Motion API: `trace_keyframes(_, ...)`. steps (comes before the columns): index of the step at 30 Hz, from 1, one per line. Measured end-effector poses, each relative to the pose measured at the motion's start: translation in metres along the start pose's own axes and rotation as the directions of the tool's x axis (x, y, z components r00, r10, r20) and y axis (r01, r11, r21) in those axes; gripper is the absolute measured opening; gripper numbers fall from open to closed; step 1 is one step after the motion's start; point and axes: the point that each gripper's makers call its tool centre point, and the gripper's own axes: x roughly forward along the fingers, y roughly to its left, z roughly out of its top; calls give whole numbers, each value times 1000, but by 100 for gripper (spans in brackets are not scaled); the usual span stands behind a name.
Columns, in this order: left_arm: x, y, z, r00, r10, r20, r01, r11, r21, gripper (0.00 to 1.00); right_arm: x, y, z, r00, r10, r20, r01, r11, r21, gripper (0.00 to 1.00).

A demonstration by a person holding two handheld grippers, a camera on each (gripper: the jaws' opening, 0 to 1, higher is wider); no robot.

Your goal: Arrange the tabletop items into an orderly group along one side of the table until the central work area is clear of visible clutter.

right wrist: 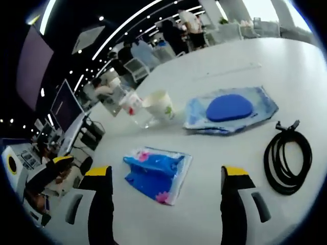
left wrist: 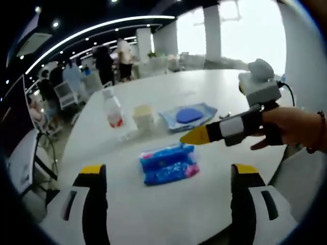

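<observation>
Large open office room, dark ceiling with long curved light strips and small spot lights. Bright windows at the far end, white pillars between them. Big white round surface in the foreground. Behind it, people standing near white chairs and desks. In the right gripper view, dark monitor at left and a ceiling vent panel.

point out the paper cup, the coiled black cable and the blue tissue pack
paper cup (right wrist: 160,106), right gripper view, on its side wall
coiled black cable (right wrist: 287,158), right gripper view, on the coil's left strand
blue tissue pack (right wrist: 156,173), right gripper view, middle of its wrapper
</observation>
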Motion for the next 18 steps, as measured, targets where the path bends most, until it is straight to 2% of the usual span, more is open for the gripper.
trace_keyframes(5, 0, 2, 0, 1000, 16, 7, -16, 1000, -3, 97, 7, 3, -2, 1000, -16, 13, 16, 1000, 12, 82)
trace_keyframes(8, -2, 2, 1, 1000, 16, 14, -16, 1000, -8, 98, 10, 1, -6, 999, -33, 0, 33, 999, 5, 80)
trace_keyframes(18, -5, -2, -11, 1000, 16, -2, -16, 1000, -7, 97, 16, 0, -7, 997, -72, 31, 72, 997, -6, 63)
